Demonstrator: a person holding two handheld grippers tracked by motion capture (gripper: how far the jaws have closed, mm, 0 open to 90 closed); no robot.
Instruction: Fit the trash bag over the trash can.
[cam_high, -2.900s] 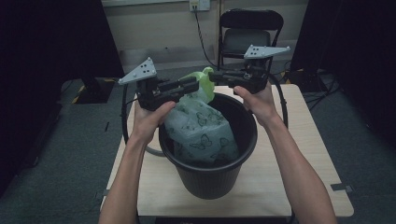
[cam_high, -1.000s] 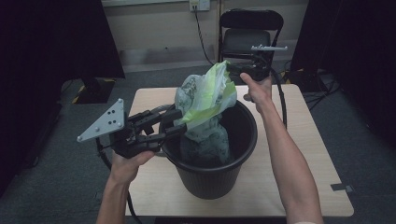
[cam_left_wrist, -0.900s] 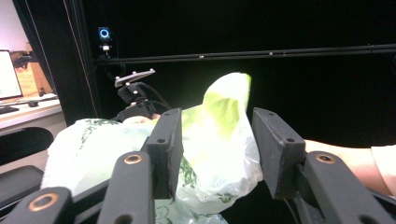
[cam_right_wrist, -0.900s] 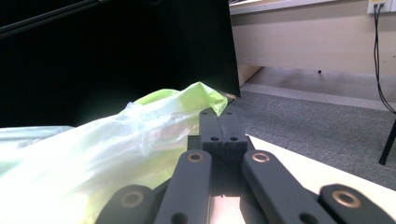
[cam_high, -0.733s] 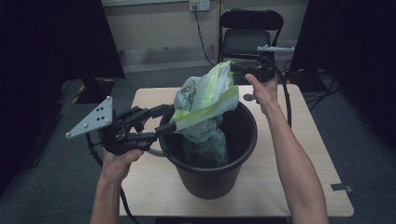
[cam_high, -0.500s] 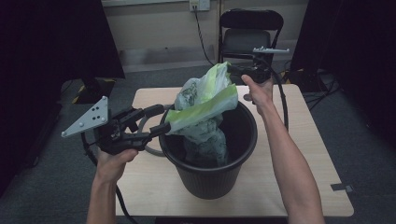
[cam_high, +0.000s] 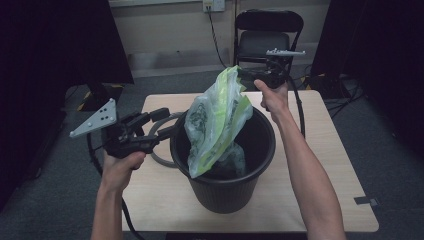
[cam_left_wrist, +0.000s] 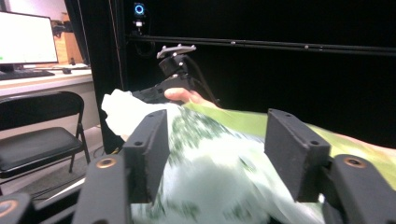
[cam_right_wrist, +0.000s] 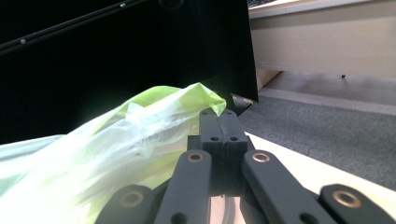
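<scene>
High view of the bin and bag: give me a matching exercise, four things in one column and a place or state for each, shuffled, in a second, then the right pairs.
Things:
1. left gripper
2. right gripper
3. green plastic bag
4. black bin

States:
A. stands on the wooden table
B. fingers shut on the bag's top
C. half lifted out of the bin
D. fingers apart, outside the bin's rim

Pairs: 1-D, 2-B, 3-C, 4-A

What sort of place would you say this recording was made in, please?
Probably a lab or studio set up for recording, not a home. Black curtains close in a small wooden table, a folding chair stands behind it, and the left gripper view shows a desk with a lit computer monitor.
</scene>
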